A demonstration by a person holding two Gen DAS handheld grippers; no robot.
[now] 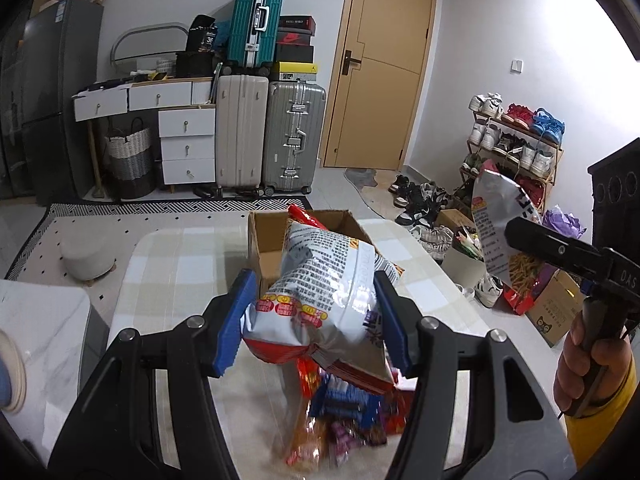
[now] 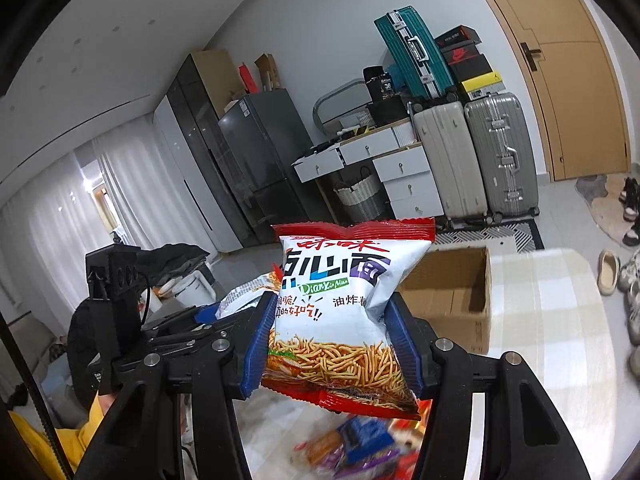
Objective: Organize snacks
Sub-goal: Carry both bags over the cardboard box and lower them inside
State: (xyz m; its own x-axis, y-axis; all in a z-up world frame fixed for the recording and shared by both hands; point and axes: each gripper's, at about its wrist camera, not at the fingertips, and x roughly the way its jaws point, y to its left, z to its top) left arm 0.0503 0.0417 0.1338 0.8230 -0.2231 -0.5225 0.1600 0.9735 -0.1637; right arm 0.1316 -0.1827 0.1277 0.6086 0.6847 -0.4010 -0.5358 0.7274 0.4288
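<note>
My left gripper (image 1: 312, 320) is shut on a white and red noodle snack bag (image 1: 320, 292), back side up, lifted above the table. The right gripper (image 2: 332, 344) is shut on a second noodle snack bag (image 2: 344, 304), front side facing me, also in the air. That second bag (image 1: 500, 232) shows at the right of the left wrist view, with a hand (image 1: 584, 360) on the tool's handle. An open cardboard box (image 1: 276, 236) (image 2: 460, 300) sits on the checked tablecloth (image 1: 180, 264) beyond both bags. A blurred heap of small snack packets (image 1: 344, 412) (image 2: 352, 448) lies under the grippers.
Suitcases (image 1: 268, 132), a white drawer unit (image 1: 186, 148), a woven basket (image 1: 130, 160) and a door (image 1: 380, 64) stand at the back. A shoe rack (image 1: 516, 140) and loose shoes fill the right side. A small stool (image 1: 86, 256) stands left of the table.
</note>
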